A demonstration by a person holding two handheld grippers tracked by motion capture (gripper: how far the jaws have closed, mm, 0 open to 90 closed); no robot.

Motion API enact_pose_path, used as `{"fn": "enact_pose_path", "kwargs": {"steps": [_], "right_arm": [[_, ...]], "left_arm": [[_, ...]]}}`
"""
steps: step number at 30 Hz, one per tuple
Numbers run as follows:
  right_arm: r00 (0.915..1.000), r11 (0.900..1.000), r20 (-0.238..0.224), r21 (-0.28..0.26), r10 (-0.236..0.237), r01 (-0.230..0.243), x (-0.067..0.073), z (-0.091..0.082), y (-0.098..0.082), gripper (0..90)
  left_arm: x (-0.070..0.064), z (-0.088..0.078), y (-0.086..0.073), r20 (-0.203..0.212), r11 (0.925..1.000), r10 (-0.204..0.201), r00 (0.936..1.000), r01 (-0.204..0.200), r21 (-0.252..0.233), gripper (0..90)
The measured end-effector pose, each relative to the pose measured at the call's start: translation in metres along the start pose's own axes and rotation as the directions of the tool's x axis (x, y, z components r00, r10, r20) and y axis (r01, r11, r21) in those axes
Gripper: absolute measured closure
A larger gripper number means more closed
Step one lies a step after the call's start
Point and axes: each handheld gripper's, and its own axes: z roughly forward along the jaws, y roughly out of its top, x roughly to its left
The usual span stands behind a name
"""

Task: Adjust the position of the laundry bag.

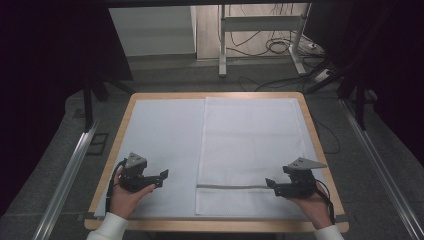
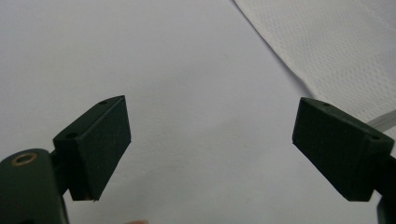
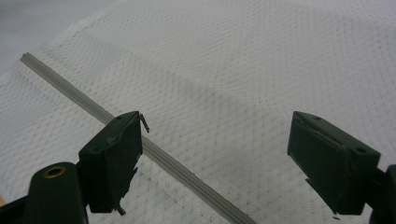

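Left tongs and right tongs, both agape and empty, poised low at the near edge of the surface. White mesh cloth spread flat right of centre, grey strip across its near end. Waffle weave crisp from the right gripper view; from the left, only a corner, cropped.

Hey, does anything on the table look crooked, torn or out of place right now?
Nothing stands out. The white mesh cloth lies flat and square on the table's right half, its grey strip straight. Both tools, left and right, are open and hold nothing.
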Motion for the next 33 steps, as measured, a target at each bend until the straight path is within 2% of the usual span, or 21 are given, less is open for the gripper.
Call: {"fn": "enact_pose_path", "kwargs": {"steps": [7,9,10,15,17,21,25,26,27,29,33], "right_arm": [[1.0000,1.000,0.000,-0.002,-0.010,0.010,0.000,-0.001,0.000,17.4],[0.9999,1.000,0.003,-0.010,-0.011,0.011,0.000,-0.002,0.001,17.0],[1.0000,1.000,-0.002,-0.028,0.009,-0.009,0.000,-0.003,0.002,16.4],[1.0000,0.999,0.000,-0.045,0.009,-0.009,0.001,-0.003,0.002,16.1],[0.9999,0.999,0.013,-0.047,-0.001,0.001,0.002,-0.002,0.003,16.7],[0.9985,0.998,0.041,-0.059,-0.035,0.037,0.004,-0.004,0.003,18.0],[0.9990,0.998,0.036,-0.051,-0.024,0.026,0.003,-0.004,0.002,18.0],[0.9990,0.998,0.036,-0.051,-0.024,0.026,0.003,-0.004,0.002,18.0],[0.9989,0.998,0.038,-0.048,-0.027,0.028,0.004,-0.004,0.001,18.0],[0.9984,0.998,0.048,-0.053,-0.030,0.033,0.003,-0.005,0.000,18.7],[0.9975,0.997,0.063,-0.068,-0.032,0.036,0.002,-0.007,0.000,19.7]], "left_arm": [[0.001,-0.004,0.000,-0.005,0.9998,-0.019,0.9998,0.019,0.001,13.3],[0.000,-0.005,0.001,0.010,0.9996,-0.028,0.9995,0.028,0.004,12.9],[-0.003,-0.007,0.002,0.020,0.9996,-0.029,0.9994,0.029,0.006,12.1],[-0.007,-0.009,0.005,0.021,0.9996,-0.027,0.9994,0.026,0.011,11.0],[-0.009,-0.010,0.006,0.047,0.9998,-0.011,0.9988,0.011,0.016,10.4],[-0.014,-0.013,0.007,0.058,0.9999,-0.001,0.9983,0.000,0.013,12.2],[-0.013,-0.013,0.008,0.071,0.9999,-0.008,0.9974,0.007,0.009,13.4],[-0.013,-0.012,0.009,0.067,0.9999,-0.004,0.9977,0.003,0.015,13.4],[-0.013,-0.011,0.010,0.071,0.9993,-0.015,0.9974,0.013,0.035,13.7],[-0.013,-0.009,0.012,0.077,0.9986,-0.029,0.9966,0.025,0.045,14.0],[-0.015,-0.008,0.013,0.086,0.9970,-0.031,0.9958,0.025,0.073,15.1]]}}
